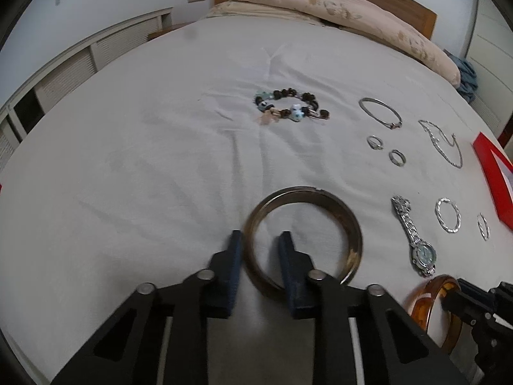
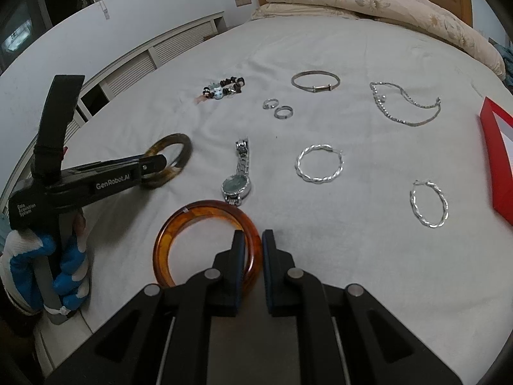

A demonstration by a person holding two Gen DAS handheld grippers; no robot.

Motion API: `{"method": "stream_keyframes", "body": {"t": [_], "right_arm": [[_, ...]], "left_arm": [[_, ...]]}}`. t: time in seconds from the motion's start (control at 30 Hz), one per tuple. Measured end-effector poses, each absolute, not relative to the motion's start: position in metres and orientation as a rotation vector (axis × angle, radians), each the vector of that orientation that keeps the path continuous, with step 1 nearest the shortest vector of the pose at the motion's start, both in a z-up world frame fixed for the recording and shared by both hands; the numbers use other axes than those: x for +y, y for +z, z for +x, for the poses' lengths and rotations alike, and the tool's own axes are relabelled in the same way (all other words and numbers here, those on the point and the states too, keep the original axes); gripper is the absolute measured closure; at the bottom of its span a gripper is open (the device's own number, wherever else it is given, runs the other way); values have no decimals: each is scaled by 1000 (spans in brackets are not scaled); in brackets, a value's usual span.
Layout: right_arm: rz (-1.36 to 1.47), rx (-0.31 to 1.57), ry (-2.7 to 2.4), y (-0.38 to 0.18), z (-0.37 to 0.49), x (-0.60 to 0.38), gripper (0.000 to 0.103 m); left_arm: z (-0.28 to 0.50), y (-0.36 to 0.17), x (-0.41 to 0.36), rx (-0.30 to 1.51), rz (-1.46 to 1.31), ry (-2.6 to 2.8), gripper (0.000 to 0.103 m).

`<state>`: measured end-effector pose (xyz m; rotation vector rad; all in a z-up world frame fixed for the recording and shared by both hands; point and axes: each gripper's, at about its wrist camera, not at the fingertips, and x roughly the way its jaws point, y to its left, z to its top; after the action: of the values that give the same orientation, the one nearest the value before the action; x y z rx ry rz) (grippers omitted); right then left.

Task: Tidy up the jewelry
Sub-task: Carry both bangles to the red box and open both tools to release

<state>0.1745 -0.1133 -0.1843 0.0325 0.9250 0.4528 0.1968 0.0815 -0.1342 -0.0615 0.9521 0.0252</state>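
With each claw pinching a bangle rim, left claw on the dark bangle, right claw on the amber bangle, both low in frame, lifting toward the red box likely follows.

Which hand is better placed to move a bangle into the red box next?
Probably right. The right gripper is shut on the amber bangle, and the red box lies on its side. The left gripper straddles the dark bangle farther from the box.
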Motion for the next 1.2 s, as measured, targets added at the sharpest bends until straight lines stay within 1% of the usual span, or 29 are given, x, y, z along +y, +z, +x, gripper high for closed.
{"method": "stream_keyframes", "body": {"t": [0.03,0.07,0.33,0.5,0.7,0.83,1.0,1.2], "right_arm": [[33,924,451,-184,173,-114,93],[34,922,450,-183,173,-114,93],[41,897,438,-170,169,-122,93],[49,869,425,-154,163,-132,93],[82,829,385,-128,150,-164,93],[127,815,324,-114,146,-209,93],[149,778,187,-96,155,-294,93],[126,777,25,-97,184,-396,93]], "left_arm": [[197,-134,80,950,-52,26,91],[198,-134,78,949,-45,29,93],[192,-125,71,934,-22,49,94],[183,-111,61,921,-8,38,95],[178,-86,32,903,-4,-16,95],[185,-69,-12,896,-3,-90,95],[210,-55,-84,889,-9,-219,95],[254,-48,-196,871,24,-369,95]]}}
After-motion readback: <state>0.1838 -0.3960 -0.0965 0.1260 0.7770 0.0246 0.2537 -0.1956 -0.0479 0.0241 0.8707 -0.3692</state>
